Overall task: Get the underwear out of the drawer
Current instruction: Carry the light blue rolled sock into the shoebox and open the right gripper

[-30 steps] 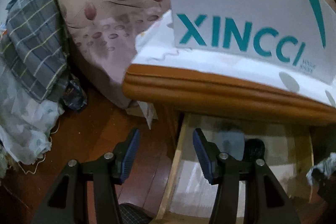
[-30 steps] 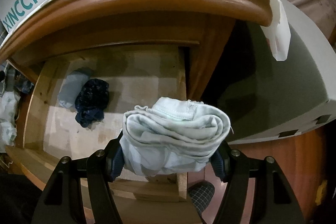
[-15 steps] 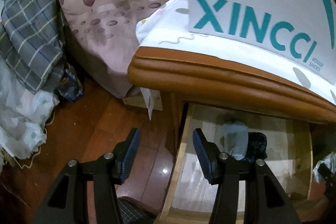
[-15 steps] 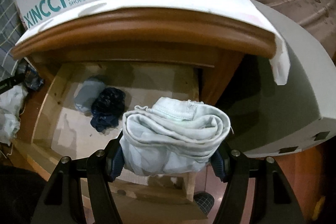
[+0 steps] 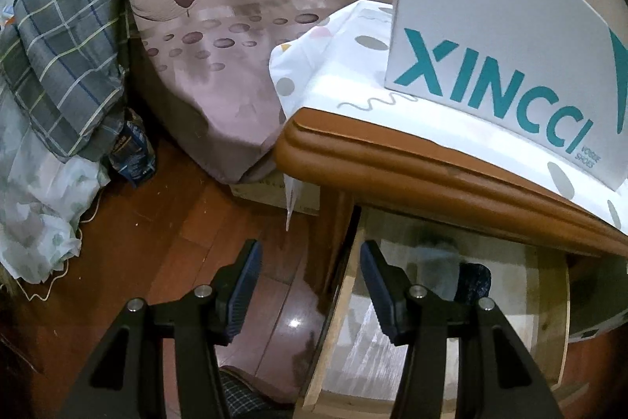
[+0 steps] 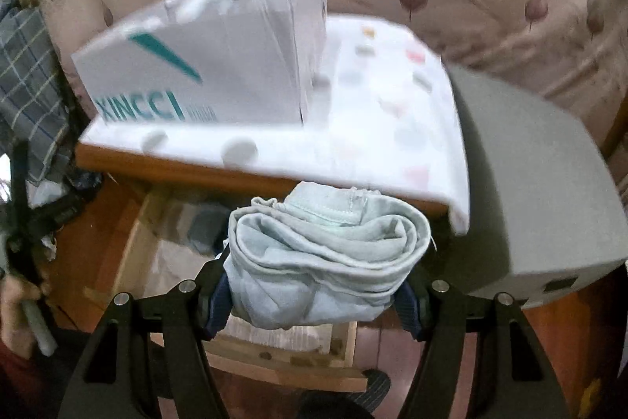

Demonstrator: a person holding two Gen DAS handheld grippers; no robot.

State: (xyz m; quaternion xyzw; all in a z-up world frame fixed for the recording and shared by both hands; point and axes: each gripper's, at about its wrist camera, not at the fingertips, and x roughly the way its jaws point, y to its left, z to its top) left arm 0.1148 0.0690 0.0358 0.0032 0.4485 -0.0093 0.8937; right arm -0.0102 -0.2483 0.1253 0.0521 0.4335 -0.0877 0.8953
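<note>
My right gripper (image 6: 316, 295) is shut on a rolled pale blue-grey pair of underwear (image 6: 325, 262), held above the front of the open wooden drawer (image 6: 274, 364). In the left wrist view, my left gripper (image 5: 310, 285) is open with nothing between its fingers, hovering over the drawer's left wall (image 5: 333, 324) and the floor beside it. Inside the drawer lie a pale grey folded piece (image 5: 435, 269) and a dark navy piece (image 5: 475, 281) at the back. In the right wrist view the held roll hides most of them.
A white XINCCI shoe box (image 5: 502, 57) sits on a spotted cloth (image 5: 341, 65) covering the nightstand top (image 5: 412, 175). A grey box (image 6: 537, 191) stands right of the nightstand. Floral bedding (image 5: 219, 38), plaid fabric (image 5: 62, 53) and red wooden floor (image 5: 149, 242) lie left.
My right gripper has risen with the underwear, so the view now looks over the nightstand top and shoe box. My left gripper has drifted slightly and stays open.
</note>
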